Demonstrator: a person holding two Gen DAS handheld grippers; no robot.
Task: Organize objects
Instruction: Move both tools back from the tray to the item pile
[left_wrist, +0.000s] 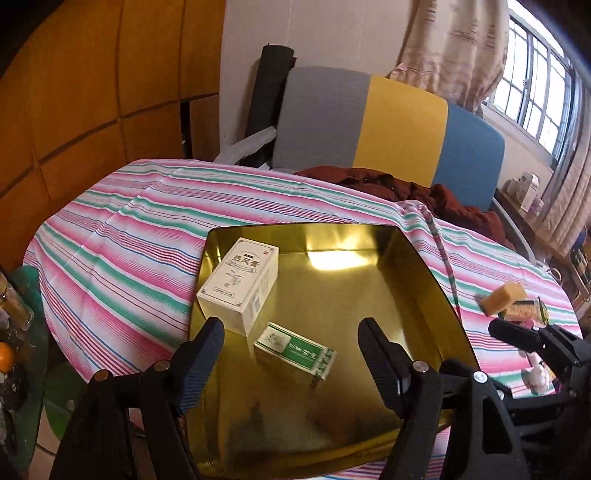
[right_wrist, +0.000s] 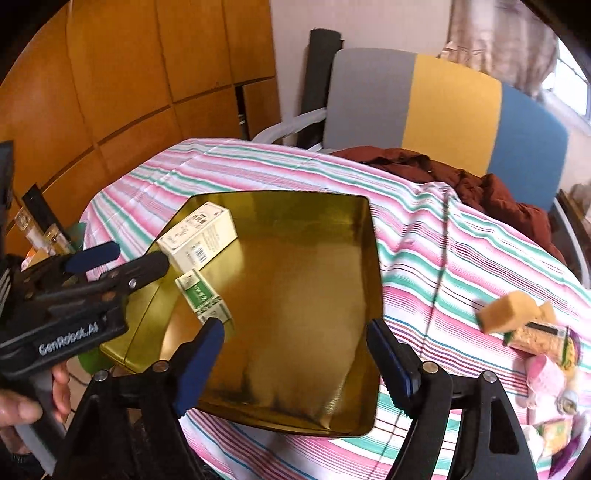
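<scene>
Gold tray (left_wrist: 369, 243): a shiny metal tray sits on the striped pink, green and white tablecloth (left_wrist: 122, 236), open side up, holding two boxes at its left end.
Left gripper (left_wrist: 291, 350): black, with ribbed dark blue pads, it hangs over the near left part of the tray; its fingers are spread wide with nothing between them. From the right wrist view it comes in from the left, a hand (right_wrist: 22, 402) wrapped round its handle.
White box (left_wrist: 240, 284): a cream carton with dark printed characters rests in the tray's far left corner, leaning on the tray wall.
Green box (left_wrist: 295, 350): a smaller green-and-white carton lies tilted on the tray floor just beside the white box, below the left gripper's open fingers.
Right gripper (right_wrist: 295, 350): it hovers over the near edge of the tray, fingers wide apart and holding nothing.
Sponge (right_wrist: 506, 310): a yellow block sits on the cloth to the right, well apart from the tray.
Packets (right_wrist: 539, 336): small wrapped items lie clustered near the sponge; too blurred to tell what they are.
Chair (left_wrist: 399, 133): a grey, yellow and blue back stands behind the table, with a dark red garment (left_wrist: 424, 192) bunched at the table's far edge.
</scene>
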